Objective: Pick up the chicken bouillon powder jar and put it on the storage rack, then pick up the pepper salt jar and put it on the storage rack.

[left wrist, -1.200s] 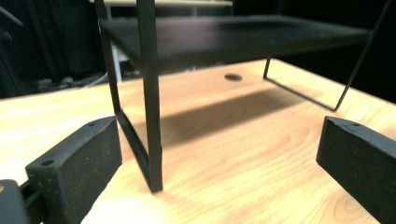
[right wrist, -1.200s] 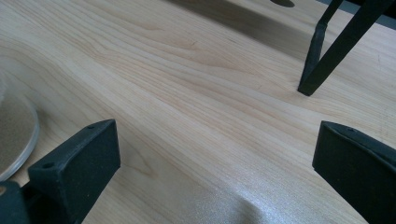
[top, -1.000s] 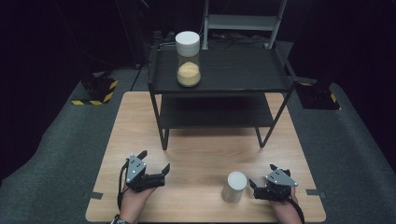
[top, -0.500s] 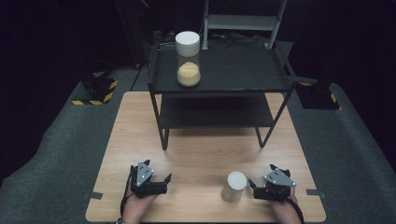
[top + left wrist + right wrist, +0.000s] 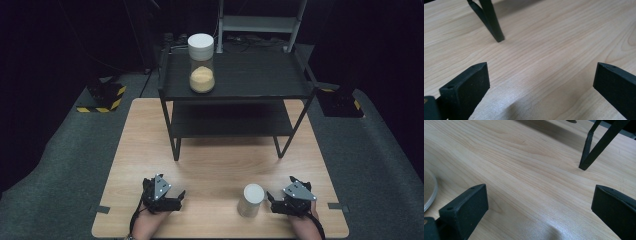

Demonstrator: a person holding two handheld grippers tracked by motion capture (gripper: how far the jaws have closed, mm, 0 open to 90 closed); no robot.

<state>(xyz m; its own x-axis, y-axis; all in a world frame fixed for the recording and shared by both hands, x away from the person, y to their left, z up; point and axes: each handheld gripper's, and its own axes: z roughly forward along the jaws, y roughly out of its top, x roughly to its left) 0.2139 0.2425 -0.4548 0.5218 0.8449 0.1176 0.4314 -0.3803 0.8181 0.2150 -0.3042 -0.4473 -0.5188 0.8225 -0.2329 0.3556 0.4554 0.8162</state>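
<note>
- Your right gripper (image 5: 270, 199) rests low over the near edge of the wooden table (image 5: 220, 165), jaws spread wide with only bare wood between them in the right gripper view.
- The small white-lidded jar (image 5: 250, 200) stands upright just beside that gripper, on its left and about level with its jaw tips; the high view cannot settle whether they touch.
- In the right gripper view, the jar's base (image 5: 428, 190) sits just outside the left-hand jaw, not between the two.
- Your left gripper (image 5: 180, 196) lies well to the left of the jar, also at the near edge of the table, its jaws wide apart and holding nothing.
- Ahead of both grippers stands the black shelf rack (image 5: 235, 90); one of its feet (image 5: 498, 37) shows beyond the left jaws, another (image 5: 584, 166) beyond the right.
- On the rack's top shelf, far ahead of your left gripper, stands a tall jar (image 5: 201, 70), partly filled with something tan.
</note>
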